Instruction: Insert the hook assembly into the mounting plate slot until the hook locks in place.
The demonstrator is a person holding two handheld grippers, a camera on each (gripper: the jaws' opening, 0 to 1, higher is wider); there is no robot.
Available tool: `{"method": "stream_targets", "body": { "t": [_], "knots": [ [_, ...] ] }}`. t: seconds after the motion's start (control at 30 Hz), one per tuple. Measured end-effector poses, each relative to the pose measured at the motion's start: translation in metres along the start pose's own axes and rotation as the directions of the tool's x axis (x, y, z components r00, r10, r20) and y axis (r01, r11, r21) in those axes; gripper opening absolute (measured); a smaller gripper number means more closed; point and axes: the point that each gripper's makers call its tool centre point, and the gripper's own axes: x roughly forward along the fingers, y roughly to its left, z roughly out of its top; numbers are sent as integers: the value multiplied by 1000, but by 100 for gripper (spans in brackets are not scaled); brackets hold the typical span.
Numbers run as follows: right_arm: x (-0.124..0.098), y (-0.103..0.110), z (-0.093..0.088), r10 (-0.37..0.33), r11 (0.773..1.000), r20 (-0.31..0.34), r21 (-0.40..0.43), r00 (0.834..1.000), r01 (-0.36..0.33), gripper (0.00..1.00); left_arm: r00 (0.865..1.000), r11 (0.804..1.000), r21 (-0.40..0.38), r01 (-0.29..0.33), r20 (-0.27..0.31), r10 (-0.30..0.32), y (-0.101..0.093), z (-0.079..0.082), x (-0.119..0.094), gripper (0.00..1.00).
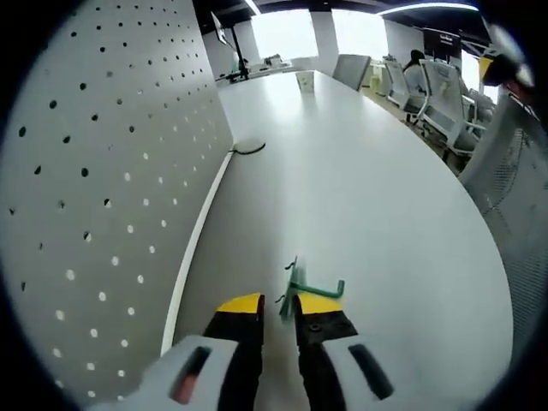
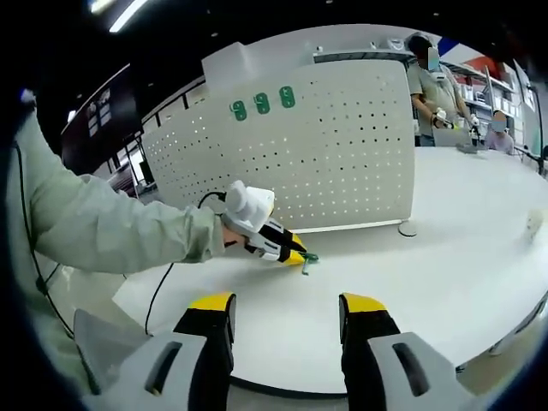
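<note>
Left gripper view is showing the white pegboard (image 1: 94,171) standing upright along the left, its foot meeting the white table (image 1: 360,197). Moving right, the left gripper (image 1: 280,310) is lying low over the table with its yellow-tipped jaws a little apart, and the green hook (image 1: 301,289) is sitting just off the right jaw tip; whether the jaws are actually pinching it I cannot tell. Right gripper view is catching a sleeve (image 2: 111,231) at the left, reaching in with that same gripper, the hook a small green shape at its tip near the pegboard's base. Three green hooks (image 2: 261,104) are already sitting high on the board. Further right, the right gripper (image 2: 288,318) is hovering with jaws wide apart, holding nothing. Judging by this, pickup is in hand; next comes lifting the hook and lining it up with a board hole
</note>
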Motion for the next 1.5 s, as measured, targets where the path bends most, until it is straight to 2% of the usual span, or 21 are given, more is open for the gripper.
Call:
{"method": "stream_targets", "body": {
  "t": [0.13, 0.53, 0.8, 1.03, 1.17, 1.5],
  "knots": [
    [-1, 1, 2, 0, 1000, 4, -5, 1000, 0, 47, 1000, 1000, 1, -3, 2, 3, 0, 1, 2, 7],
    [-4, 2, 5, -6, 1000, 10, -3, 1000, 6, 47, 1000, 999, -27, -18, 4, 18, 1, -1, -4, 4],
    [-6, 5, 13, 1, 1000, 26, -21, 1000, -1, 47, 996, 993, -109, -52, 60, 58, 4, 9, -25, 4],
    [-7, 9, 24, 15, 999, 41, -44, 999, -14, 47, 982, 975, -195, -109, 131, 136, 7, 22, -51, 3],
    [-8, 11, 33, 26, 998, 58, -59, 998, -22, 47, 968, 957, -254, -139, 169, 186, 8, 27, -71, 3],
    [-10, 18, 47, 53, 995, 87, -87, 995, -45, 46, 945, 932, -317, -174, 211, 248, -9, 27, -114, 3]
  ]
}}
